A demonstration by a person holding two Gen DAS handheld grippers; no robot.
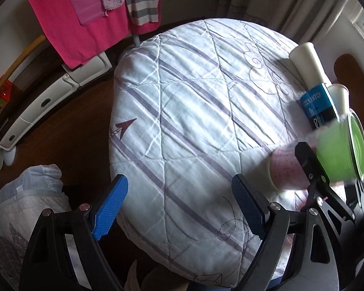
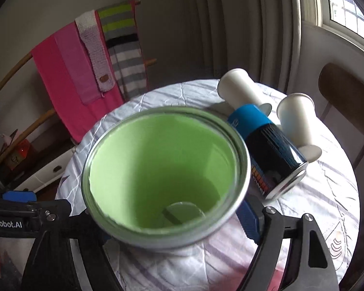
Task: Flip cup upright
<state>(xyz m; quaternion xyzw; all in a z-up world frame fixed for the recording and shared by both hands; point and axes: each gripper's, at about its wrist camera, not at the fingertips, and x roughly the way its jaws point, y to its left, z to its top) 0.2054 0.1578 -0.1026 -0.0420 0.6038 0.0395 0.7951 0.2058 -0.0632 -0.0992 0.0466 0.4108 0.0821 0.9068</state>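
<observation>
The cup is green with a clear rim. In the right wrist view it fills the middle, mouth facing the camera, held between my right gripper's fingers above the quilted table. In the left wrist view the cup is blurred at the right edge, tilted, with the right gripper's black finger across it. My left gripper is open and empty, its blue pads spread over the quilt's near edge.
A round table under a striped quilt. On it lie a blue and black can and two white cups on their sides. A rack with pink towels stands behind, a wooden chair at right.
</observation>
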